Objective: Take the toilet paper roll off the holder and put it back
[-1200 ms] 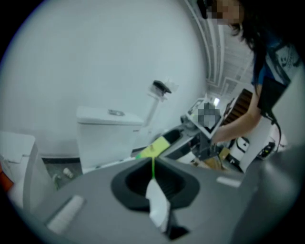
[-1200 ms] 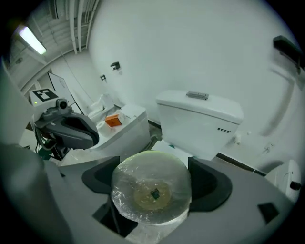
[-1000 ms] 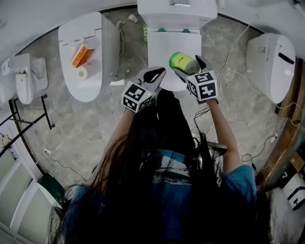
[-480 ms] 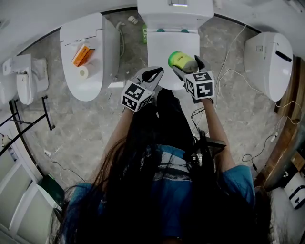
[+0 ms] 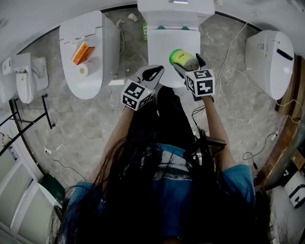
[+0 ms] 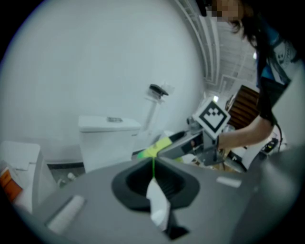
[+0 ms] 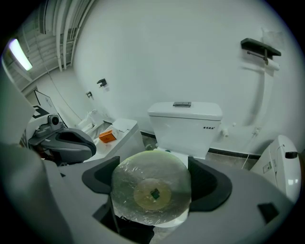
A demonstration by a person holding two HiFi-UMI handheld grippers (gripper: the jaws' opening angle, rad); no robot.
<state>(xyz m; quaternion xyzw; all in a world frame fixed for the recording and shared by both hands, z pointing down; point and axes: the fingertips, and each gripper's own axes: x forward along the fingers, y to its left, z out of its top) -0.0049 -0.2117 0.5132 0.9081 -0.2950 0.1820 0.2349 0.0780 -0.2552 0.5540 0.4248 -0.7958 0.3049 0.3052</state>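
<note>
A toilet paper roll in green-tinted clear wrap (image 5: 181, 59) (image 7: 151, 193) is held end-on, with my right gripper (image 5: 188, 64) (image 7: 152, 190) shut on it, above the lid of the middle toilet (image 5: 162, 43). From the left gripper view the roll (image 6: 155, 150) shows as a yellow-green patch at the right gripper's tips (image 6: 183, 143). A black holder (image 7: 260, 47) (image 6: 159, 89) is fixed high on the white wall, right of the tank, with nothing on it. My left gripper (image 5: 153, 74) (image 6: 153, 188) hangs just left of the roll with its jaws together; a white scrap shows at their seam.
The middle toilet's tank (image 5: 174, 10) stands against the wall. A second toilet (image 5: 88, 47) at the left carries an orange box (image 5: 80, 55) and a small white roll (image 5: 83, 72). A third toilet (image 5: 271, 57) stands at the right. Cables (image 5: 228, 71) trail over the grey floor.
Both grippers have shifted slightly away from the person, toward the tank. The roll stays in the right gripper.
</note>
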